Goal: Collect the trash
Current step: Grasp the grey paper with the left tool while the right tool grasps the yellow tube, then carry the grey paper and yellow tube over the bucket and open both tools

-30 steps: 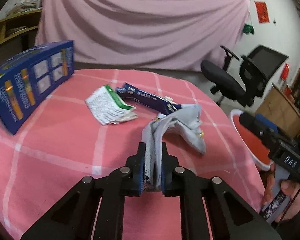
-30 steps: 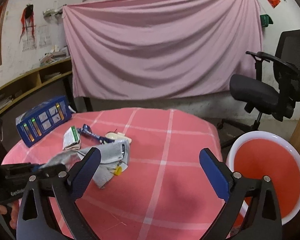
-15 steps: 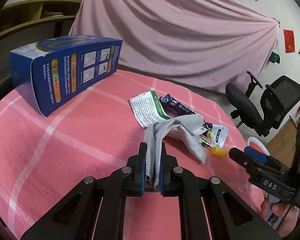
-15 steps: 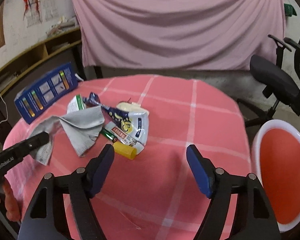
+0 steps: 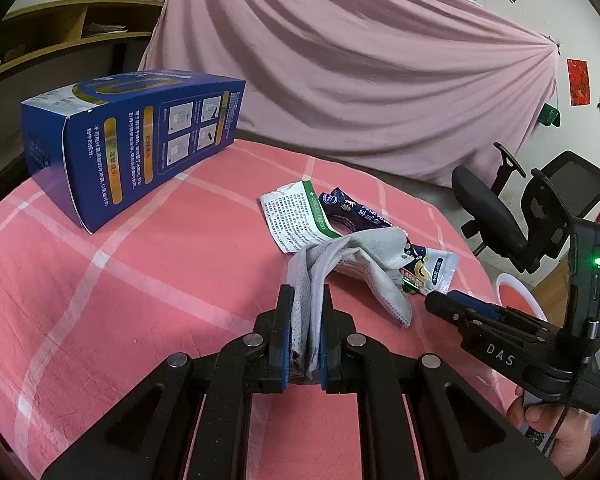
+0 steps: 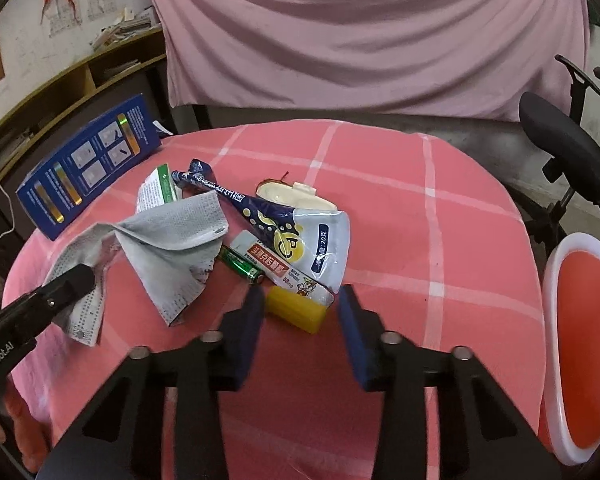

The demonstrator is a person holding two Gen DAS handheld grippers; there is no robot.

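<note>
Left gripper (image 5: 305, 334) pinched tight on crumpled grey perforated cloth (image 6: 172, 244), cloth draped fwd over wrappers mid-table. Right gripper (image 6: 300, 312) spread wide, yellow rectangular block (image 6: 296, 309) lying betw. its fingertips, just ahead, long axis roughly crosswise to the fingers. Green battery (image 6: 242, 266) and white-red sachet (image 6: 284, 270) touching or just behind block. Red bin w/ white rim (image 6: 580, 320) off to right, beside pink checked tablecloth (image 6: 440, 240). Right far nearer block; prob. close straight on it.
</note>
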